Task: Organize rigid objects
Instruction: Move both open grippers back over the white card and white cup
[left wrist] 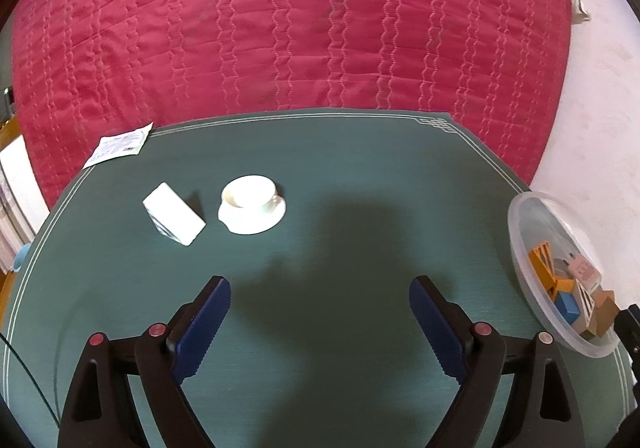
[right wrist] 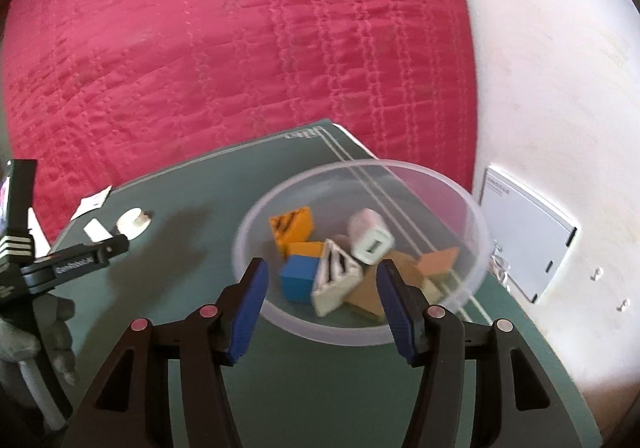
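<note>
A clear plastic bowl (right wrist: 460, 204) on the green mat (right wrist: 192, 200) holds several blocks: an orange one (right wrist: 294, 226), a blue cube (right wrist: 298, 276), a white triangle (right wrist: 336, 280), brown pieces (right wrist: 366, 294) and a pink-white charger block (right wrist: 370, 238). My right gripper (right wrist: 320, 308) is open and empty just above the bowl's near rim. My left gripper (left wrist: 320, 324) is open and empty over bare mat (left wrist: 320, 168). A white box (left wrist: 174, 214) and a white cup on a saucer (left wrist: 252, 204) stand beyond it to the left. The bowl (left wrist: 524, 232) lies at its right.
A red quilted bedspread (left wrist: 280, 28) lies beyond the mat. A paper leaflet (left wrist: 120, 144) lies at the mat's far left corner. A white board (right wrist: 528, 232) lies on the pale floor right of the bowl. The left gripper's body (right wrist: 60, 266) shows at the left.
</note>
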`<state>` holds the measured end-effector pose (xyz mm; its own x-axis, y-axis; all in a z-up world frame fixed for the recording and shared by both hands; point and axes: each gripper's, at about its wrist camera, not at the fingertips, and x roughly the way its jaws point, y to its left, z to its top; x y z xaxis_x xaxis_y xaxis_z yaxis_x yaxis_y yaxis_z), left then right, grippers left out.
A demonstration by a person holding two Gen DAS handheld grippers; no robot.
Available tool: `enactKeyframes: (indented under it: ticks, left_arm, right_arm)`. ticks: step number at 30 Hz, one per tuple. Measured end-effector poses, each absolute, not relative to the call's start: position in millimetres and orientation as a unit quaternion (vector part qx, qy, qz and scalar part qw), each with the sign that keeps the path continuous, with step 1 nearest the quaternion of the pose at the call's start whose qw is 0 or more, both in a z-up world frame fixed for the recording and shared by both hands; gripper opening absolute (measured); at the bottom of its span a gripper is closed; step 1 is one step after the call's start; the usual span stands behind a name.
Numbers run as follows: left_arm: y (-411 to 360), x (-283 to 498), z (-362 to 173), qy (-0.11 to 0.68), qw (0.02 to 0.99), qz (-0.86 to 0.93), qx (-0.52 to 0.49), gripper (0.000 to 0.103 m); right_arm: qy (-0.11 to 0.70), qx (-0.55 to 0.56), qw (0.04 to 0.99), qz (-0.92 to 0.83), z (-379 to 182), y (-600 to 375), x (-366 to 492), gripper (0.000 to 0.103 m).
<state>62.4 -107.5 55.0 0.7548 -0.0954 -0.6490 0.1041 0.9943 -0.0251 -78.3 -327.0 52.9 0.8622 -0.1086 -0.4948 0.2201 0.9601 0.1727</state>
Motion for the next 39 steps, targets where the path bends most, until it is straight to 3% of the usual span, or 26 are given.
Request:
enactKeyframes:
  ticks: [39]
  left_arm:
    - [10.4, 106.3, 29.6, 0.395, 0.911, 0.079, -0.088, 0.094]
  right_arm:
    - [0.323, 0.084, 0.940, 0.067, 30.6, -217.1, -6.6, 0.058]
